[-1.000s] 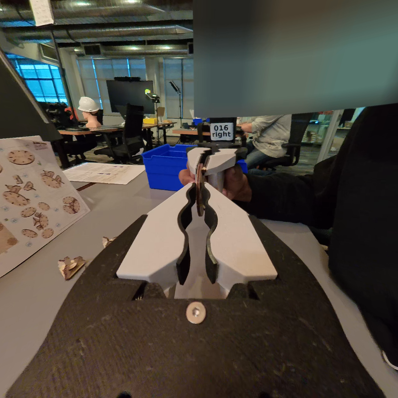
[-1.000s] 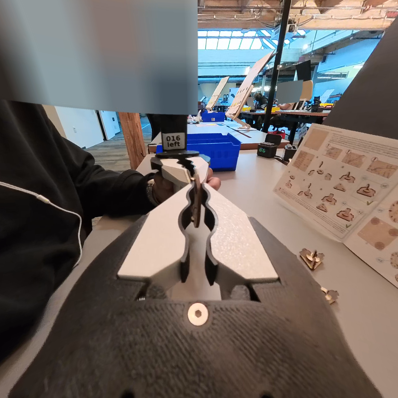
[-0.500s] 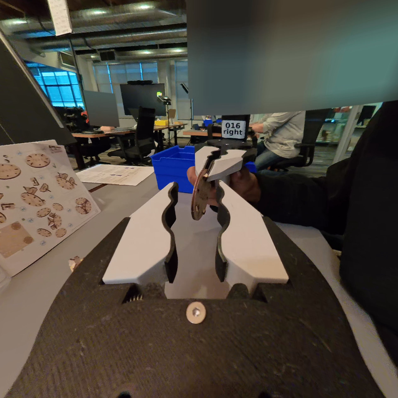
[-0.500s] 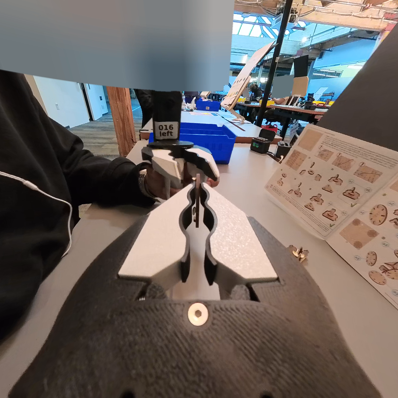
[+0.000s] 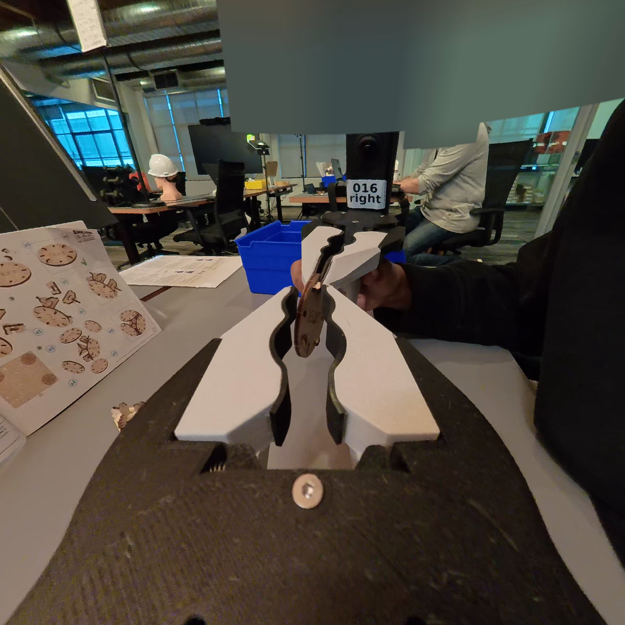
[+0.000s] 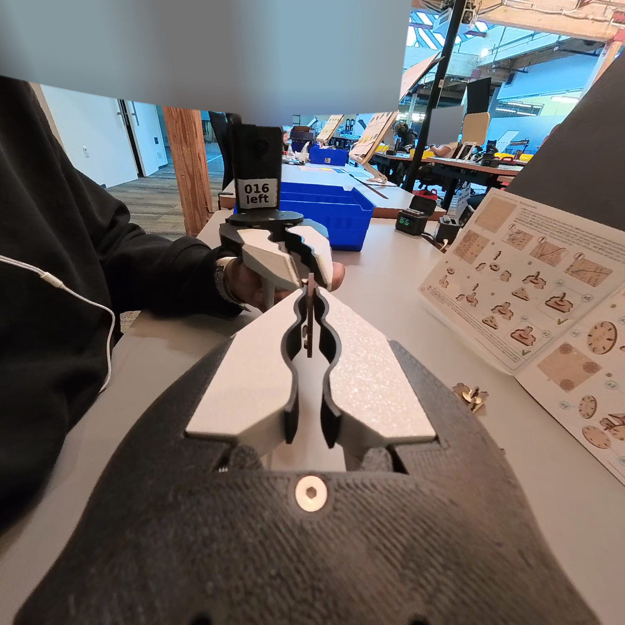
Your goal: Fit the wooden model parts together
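Note:
A round brown wooden disc point(image 5: 307, 324) with small pegs is held up above the grey table point(image 5: 189, 341). My right gripper point(image 6: 309, 293) is shut on it, and the disc shows edge-on point(image 6: 309, 324) between its pads. In the left wrist view the right gripper point(image 5: 321, 280) comes in from the far side and pinches the disc's upper edge. My left gripper point(image 5: 309, 293) stands around the disc with its jaws narrowly apart. A gap shows beside its left finger point(image 5: 280, 321), so it does not grip. The left gripper point(image 6: 309, 279) also shows in the right wrist view, facing mine tip to tip.
A blue bin point(image 5: 270, 257) stands behind the grippers and also shows in the right wrist view point(image 6: 324, 216). An open instruction booklet point(image 5: 50, 321) point(image 6: 527, 294) is propped at the side. Small wooden pieces point(image 5: 125, 412) point(image 6: 471, 395) lie beside it. A black-sleeved arm point(image 5: 473, 304) crosses the table.
My left gripper was shut on the disc a second ago, opened wide, and has now narrowed around it again without pressing. My right gripper has kept its hold on the disc throughout.

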`<action>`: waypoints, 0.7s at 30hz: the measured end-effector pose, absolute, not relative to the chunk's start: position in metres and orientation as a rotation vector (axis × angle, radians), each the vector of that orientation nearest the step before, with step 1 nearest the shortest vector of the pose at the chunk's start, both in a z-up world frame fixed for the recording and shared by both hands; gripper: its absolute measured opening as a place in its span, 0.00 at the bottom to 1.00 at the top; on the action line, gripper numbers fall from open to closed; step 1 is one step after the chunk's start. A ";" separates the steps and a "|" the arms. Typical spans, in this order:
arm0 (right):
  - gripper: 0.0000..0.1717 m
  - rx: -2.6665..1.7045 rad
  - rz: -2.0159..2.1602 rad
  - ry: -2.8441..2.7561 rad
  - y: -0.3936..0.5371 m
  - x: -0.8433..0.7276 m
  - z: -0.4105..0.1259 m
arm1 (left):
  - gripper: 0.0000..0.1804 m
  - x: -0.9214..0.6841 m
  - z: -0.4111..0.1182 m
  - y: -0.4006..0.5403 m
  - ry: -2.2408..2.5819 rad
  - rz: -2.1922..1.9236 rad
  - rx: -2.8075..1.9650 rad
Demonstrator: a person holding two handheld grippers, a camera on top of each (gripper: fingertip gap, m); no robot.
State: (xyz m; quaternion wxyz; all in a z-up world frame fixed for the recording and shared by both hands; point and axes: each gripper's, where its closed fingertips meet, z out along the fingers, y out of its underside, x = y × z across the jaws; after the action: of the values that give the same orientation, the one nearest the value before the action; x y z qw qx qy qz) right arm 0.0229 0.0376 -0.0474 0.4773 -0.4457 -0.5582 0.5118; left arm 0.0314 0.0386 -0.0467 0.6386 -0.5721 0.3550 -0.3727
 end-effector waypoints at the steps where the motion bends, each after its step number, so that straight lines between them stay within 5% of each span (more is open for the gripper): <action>1: 0.00 -1.091 1.251 -1.365 0.038 0.023 -0.047 | 0.05 0.031 -0.047 0.039 0.809 -0.856 -1.308; 21: 0.02 -1.075 1.353 -1.357 0.033 0.026 -0.040 | 0.02 0.034 -0.040 0.031 0.804 -1.048 -1.314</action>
State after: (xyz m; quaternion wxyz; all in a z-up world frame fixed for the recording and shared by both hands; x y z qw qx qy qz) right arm 0.0265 0.0330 -0.0402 0.4548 -0.4359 -0.5500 0.5482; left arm 0.0343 0.0310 -0.0399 0.5966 -0.5658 0.3465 -0.4515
